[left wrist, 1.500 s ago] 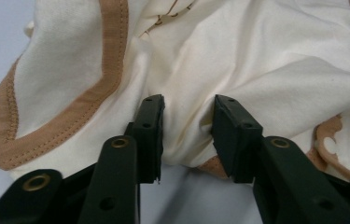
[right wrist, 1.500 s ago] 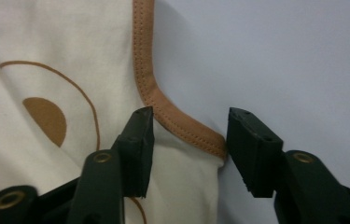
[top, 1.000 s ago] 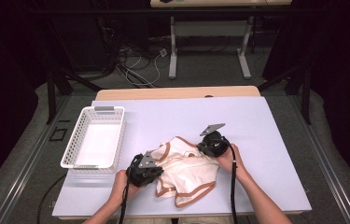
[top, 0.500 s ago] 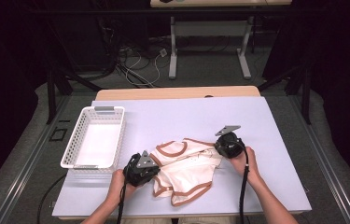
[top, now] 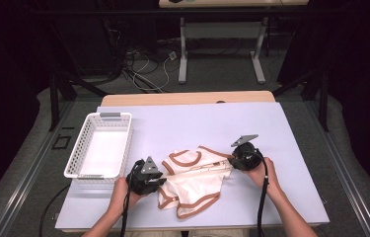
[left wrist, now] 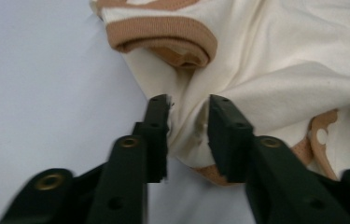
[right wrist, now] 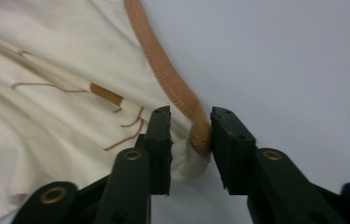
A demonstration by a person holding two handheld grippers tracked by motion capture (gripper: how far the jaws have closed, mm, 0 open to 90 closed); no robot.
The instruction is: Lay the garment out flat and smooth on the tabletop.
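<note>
My work surface is a pale lavender-white tabletop with a strip of bare light wood along its far edge. Beyond it I see grey floor, a tangle of cables and the white legs of a second table, with dark curtains on both sides. A white perforated plastic basket sits on the left part of the table.

The cream short-sleeved shirt with tan-brown trim lies crumpled on the near middle of the table, stretched between my two tools. My left gripper has just been opening: its jaws stand partly apart with a pinched fold of cream cloth between them, and the cloth looks loose rather than squeezed. My right gripper has likewise just been opening, with the tan hem and a corner of fabric between its parted jaws.

The shirt's printed pattern is too folded to read. From above, both grippers' tips are hidden by their own bodies, and my forearms are cut off at the bottom edge.
</note>
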